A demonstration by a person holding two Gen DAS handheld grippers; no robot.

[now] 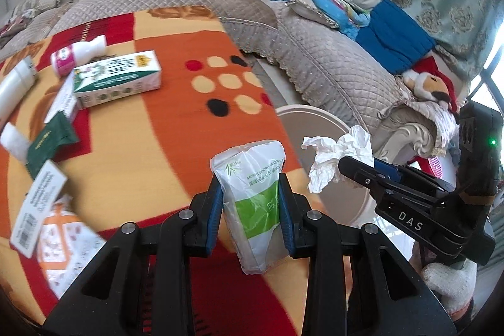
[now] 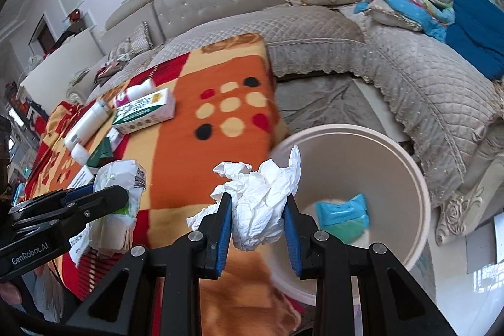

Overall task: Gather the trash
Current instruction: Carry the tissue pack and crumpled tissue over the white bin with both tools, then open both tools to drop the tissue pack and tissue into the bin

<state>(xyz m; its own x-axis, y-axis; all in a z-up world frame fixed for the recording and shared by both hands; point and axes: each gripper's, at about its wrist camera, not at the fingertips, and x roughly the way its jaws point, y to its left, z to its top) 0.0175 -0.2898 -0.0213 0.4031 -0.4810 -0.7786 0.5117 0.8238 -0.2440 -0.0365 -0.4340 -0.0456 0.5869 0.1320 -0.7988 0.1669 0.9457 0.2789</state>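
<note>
1. In the left wrist view, a tissue pack (image 1: 252, 197) in white and green wrap is pinched between the blue pads of the left tongs (image 1: 250, 210) and is held over the orange and red blanket (image 1: 176, 122).
2. To the right of these tongs, the right tongs (image 1: 341, 169) are seen pressed on a crumpled white tissue (image 1: 337, 156), above the rim of a pale bin (image 1: 315, 115).
3. Ahead and to the left, a green and white box (image 1: 116, 81), a pink-labelled bottle (image 1: 78, 54) and other packets are spread on the blanket.
4. In the right wrist view, the crumpled white tissue (image 2: 261, 203) is gripped between the pads of the right tongs (image 2: 260, 216).
5. Just ahead and to the right, the pale bin (image 2: 393, 153) is seen, with a blue and green packet (image 2: 343, 216) lying inside it.
6. At the left, the left tongs (image 2: 126, 200) are seen closed on the tissue pack (image 2: 119, 200).
</note>
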